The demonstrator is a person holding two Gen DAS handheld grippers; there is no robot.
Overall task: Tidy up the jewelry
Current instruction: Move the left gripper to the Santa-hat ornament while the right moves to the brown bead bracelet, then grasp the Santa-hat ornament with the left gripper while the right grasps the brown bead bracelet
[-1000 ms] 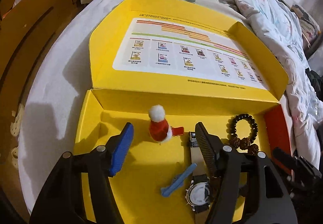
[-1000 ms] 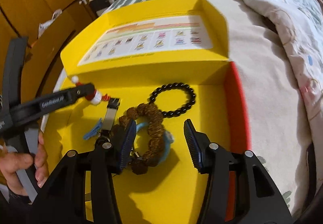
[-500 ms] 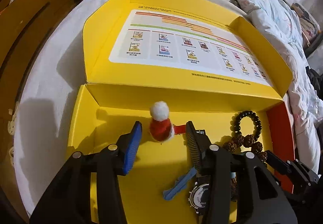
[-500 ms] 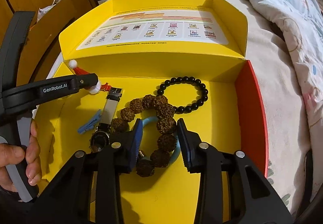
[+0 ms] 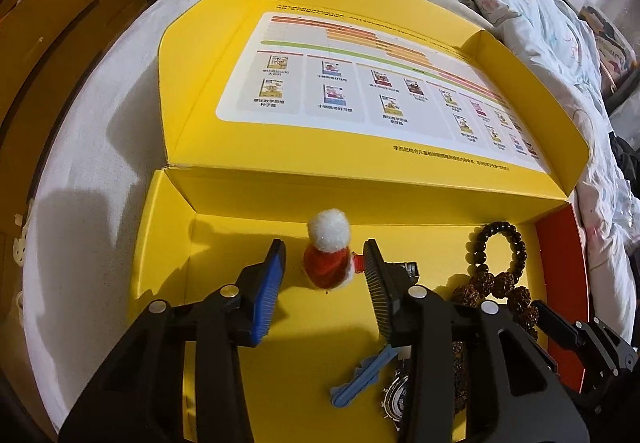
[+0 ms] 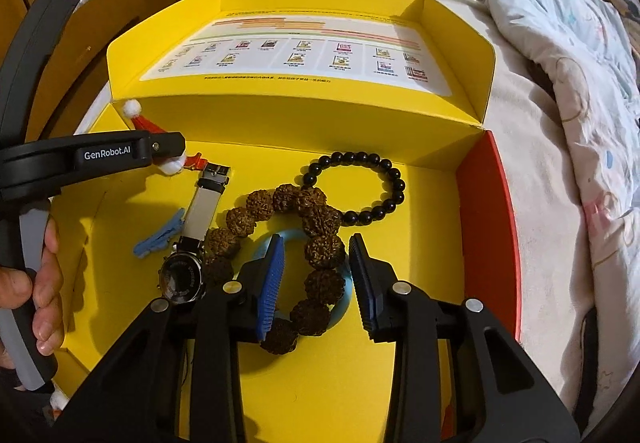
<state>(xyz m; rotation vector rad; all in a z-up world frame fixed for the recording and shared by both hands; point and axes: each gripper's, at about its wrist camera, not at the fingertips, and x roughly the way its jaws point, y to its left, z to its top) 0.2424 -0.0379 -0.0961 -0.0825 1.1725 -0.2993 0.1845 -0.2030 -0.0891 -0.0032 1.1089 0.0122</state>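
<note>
Left gripper: my jaws have just been closing around the Santa-hat clip, gaps visible both sides.
Box: yellow, lid open.
Right: black bead bracelet.

A bed under a white sheet, rumpled quilt at right, wooden cupboards at left, warm dim light.

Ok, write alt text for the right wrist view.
The right claw straddles a brown seed-bead bracelet over a blue ring in a yellow box, its jaws not yet touching. A black bead bracelet lies behind.
</note>
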